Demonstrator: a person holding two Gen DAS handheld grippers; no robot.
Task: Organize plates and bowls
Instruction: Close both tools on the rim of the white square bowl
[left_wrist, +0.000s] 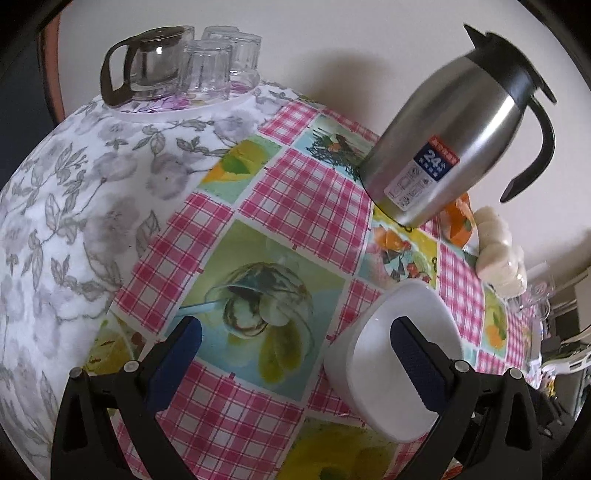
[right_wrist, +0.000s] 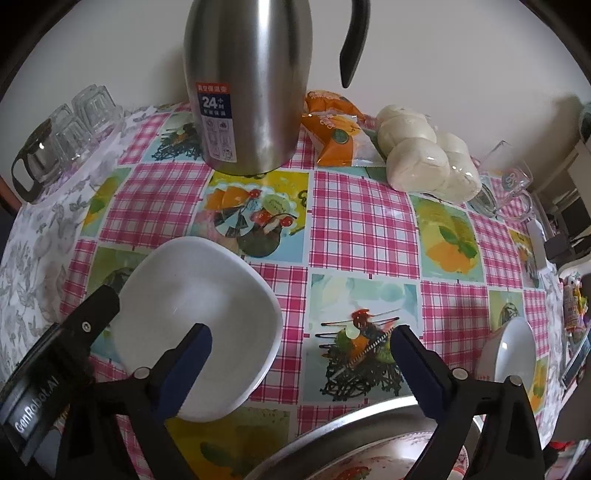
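A white square bowl (left_wrist: 373, 373) sits on the checked tablecloth. My left gripper (left_wrist: 295, 350) hangs open over it, its right finger (left_wrist: 413, 362) above the bowl's inside and its left finger over the cloth. In the right wrist view the same bowl (right_wrist: 207, 291) lies at lower left. My right gripper (right_wrist: 303, 347) is open, its left finger (right_wrist: 192, 354) above the bowl's near side and its right one over the cloth. A second white bowl (right_wrist: 517, 350) lies at the right. A flowered plate (right_wrist: 369, 469) rests in a metal tray (right_wrist: 351, 417) at the bottom edge.
A steel thermos jug (right_wrist: 243, 92) stands behind the bowl. Bagged white buns (right_wrist: 428, 158), an orange packet (right_wrist: 332, 129) and a glass mug (right_wrist: 509, 181) lie at the back right. A glass teapot (left_wrist: 147, 66) and upturned glasses (left_wrist: 221, 62) stand on a tray at the back left.
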